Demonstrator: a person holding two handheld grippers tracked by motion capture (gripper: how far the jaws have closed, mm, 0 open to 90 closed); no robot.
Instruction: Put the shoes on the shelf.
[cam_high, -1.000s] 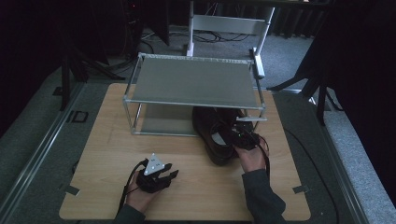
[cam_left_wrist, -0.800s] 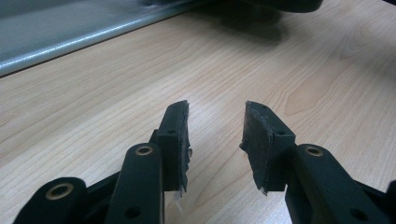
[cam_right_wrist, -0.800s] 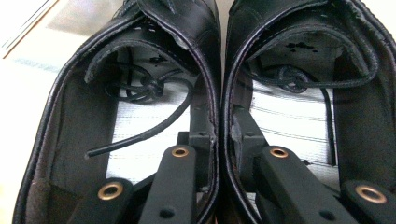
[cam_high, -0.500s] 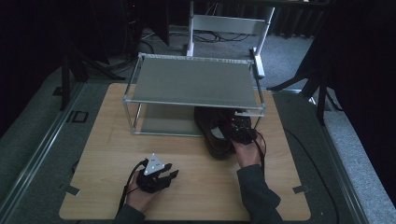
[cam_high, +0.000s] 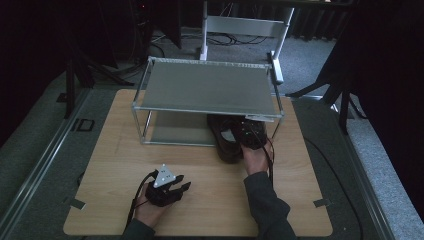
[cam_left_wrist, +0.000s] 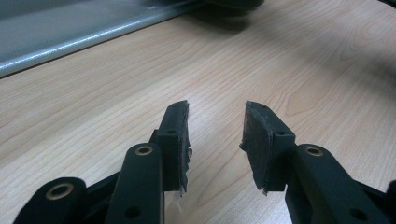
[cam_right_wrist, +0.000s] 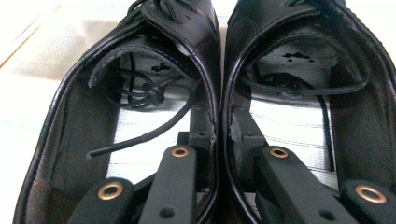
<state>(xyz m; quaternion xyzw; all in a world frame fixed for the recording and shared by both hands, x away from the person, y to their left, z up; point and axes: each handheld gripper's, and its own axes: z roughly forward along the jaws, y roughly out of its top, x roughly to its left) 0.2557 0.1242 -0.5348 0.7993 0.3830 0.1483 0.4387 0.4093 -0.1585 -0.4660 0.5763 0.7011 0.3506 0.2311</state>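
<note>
Seen from the high view, a pale wooden tabletop (cam_high: 110, 165) is bearing a low shelf rack of silvery metal tubing (cam_high: 207, 90) with a flat grey top. A pair of black leather lace-up shoes (cam_high: 231, 137) is lying side by side on the wood at the rack's right front corner, toes reaching under the shelf, heels projecting toward the person.

The right gripper (cam_high: 248, 136), held in the person's right hand (cam_high: 256, 160), is sitting over the heel ends of the pair. In the right gripper view the right gripper (cam_right_wrist: 221, 133) is pinching the two touching inner walls of the shoes: one jaw is standing inside the left-hand shoe (cam_right_wrist: 116, 107), the other inside the right-hand shoe (cam_right_wrist: 303, 93), and the jaws are pressing the two leather edges together. Loose black laces (cam_right_wrist: 149, 100) are lying on the pale insoles of both shoes.

The left gripper (cam_high: 167, 189), carrying a grey three-cornered plate, is resting in the person's left hand (cam_high: 147, 210) near the table's front edge, well apart from the shoes. In the left gripper view its jaws (cam_left_wrist: 217, 135) are standing apart with bare wood (cam_left_wrist: 303, 60) showing between them, holding nothing; the rack's grey lower edge (cam_left_wrist: 70, 32) is running across the upper left.
</note>
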